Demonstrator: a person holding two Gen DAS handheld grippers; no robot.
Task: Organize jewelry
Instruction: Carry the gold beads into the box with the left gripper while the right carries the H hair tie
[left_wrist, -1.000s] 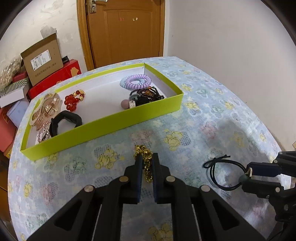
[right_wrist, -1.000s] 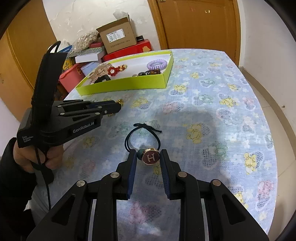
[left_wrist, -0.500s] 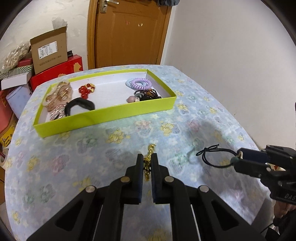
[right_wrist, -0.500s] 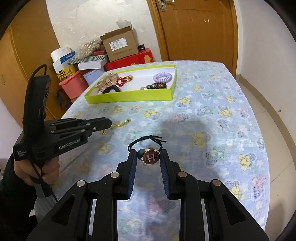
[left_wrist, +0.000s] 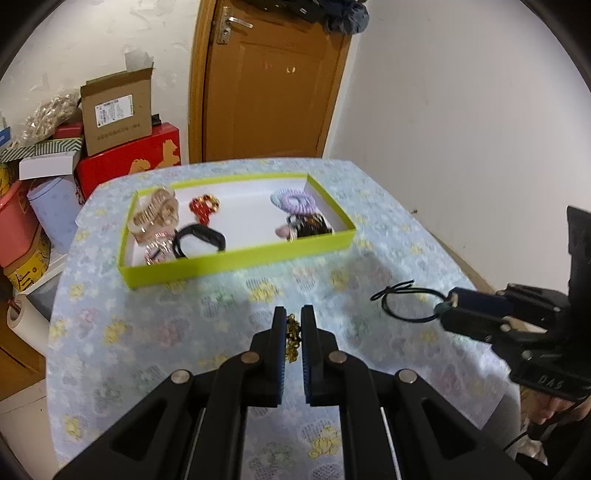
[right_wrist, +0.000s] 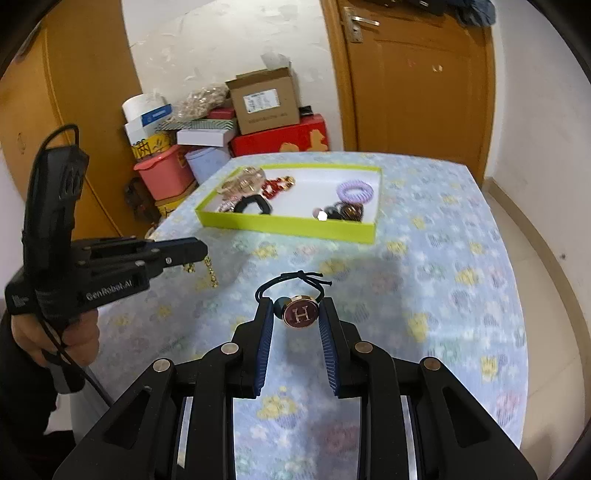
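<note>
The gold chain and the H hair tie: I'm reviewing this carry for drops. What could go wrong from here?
1. The gold chain dangles loosely below the left gripper; it might slip or snag the green tray wall.
2. The right gripper pinches only the hair tie by its round charm, which may pop out.

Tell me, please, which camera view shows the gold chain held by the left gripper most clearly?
The right wrist view: the gold chain hangs in side profile below the left gripper, its links dangling free above the tablecloth. In the left wrist view, the chain is only a narrow strip between the closed fingers, mostly hidden.
</note>
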